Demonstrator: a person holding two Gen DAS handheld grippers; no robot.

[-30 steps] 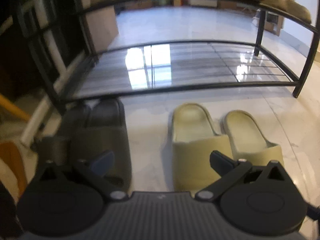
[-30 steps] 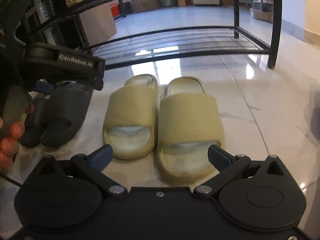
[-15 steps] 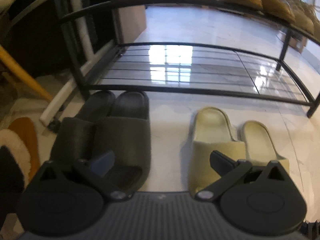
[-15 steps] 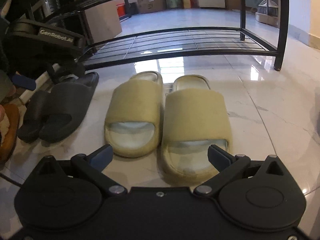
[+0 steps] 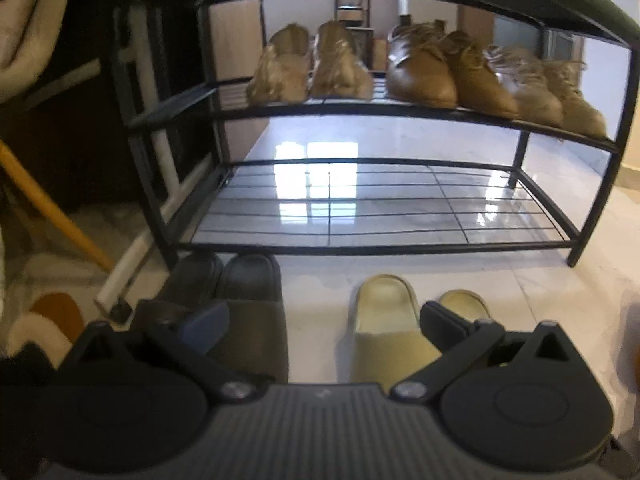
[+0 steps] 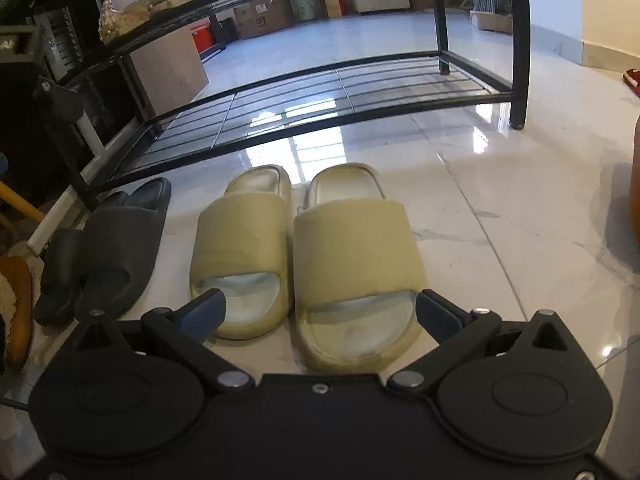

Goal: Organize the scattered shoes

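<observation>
A glossy white marble-tile floor [image 6: 500, 208] carries a black metal wire shoe rack [image 5: 360, 248]. Just before the rack's front edge lie a pair of dark grey foam slides [image 6: 116, 248] toward its left corner and a pair of olive-yellow foam slides [image 6: 304, 248] beside them. Tan leather shoes [image 5: 420, 76] line the rack's middle shelf.

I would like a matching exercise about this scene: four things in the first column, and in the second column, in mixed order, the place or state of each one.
Column one:
1. yellow slippers
2. dark grey slippers
3. brown shoes
4. lower shelf

Column two:
a. standing in a row on the upper shelf of the rack
b. on the floor, a pair side by side, below the open right gripper
c. bare wire, nothing on it
d. on the floor by the rack's left leg, beside the yellow pair

Pairs: 1-b, 2-d, 3-a, 4-c
</observation>
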